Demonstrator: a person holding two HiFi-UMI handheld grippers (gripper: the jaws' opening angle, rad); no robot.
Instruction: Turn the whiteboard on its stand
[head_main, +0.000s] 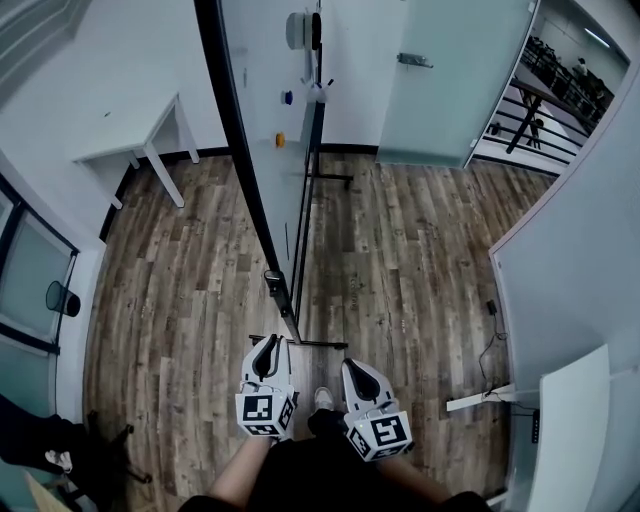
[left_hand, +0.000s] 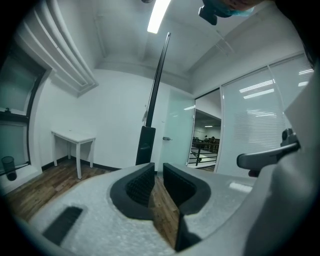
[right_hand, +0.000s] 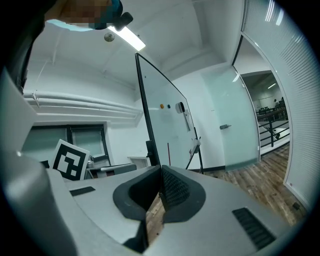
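Observation:
The whiteboard (head_main: 265, 120) stands edge-on ahead of me in the head view, with a black frame and small magnets on its face. Its stand's foot bar (head_main: 300, 343) lies on the wood floor just beyond both grippers. My left gripper (head_main: 267, 346) hovers right at the board's near end; in the left gripper view its jaws (left_hand: 159, 170) stand a narrow gap apart with nothing between them, and the whiteboard's edge (left_hand: 155, 100) rises like a dark pole in front. My right gripper (head_main: 357, 368) is beside it, its pads (right_hand: 161, 172) touching, empty. The whiteboard face (right_hand: 165, 125) shows to its left front.
A white table (head_main: 140, 140) stands against the left wall. A frosted glass door (head_main: 450, 80) is at the back right. A white panel (head_main: 575, 420) leans at the right, with a cable (head_main: 490, 350) on the floor nearby. My shoe (head_main: 323, 398) shows between the grippers.

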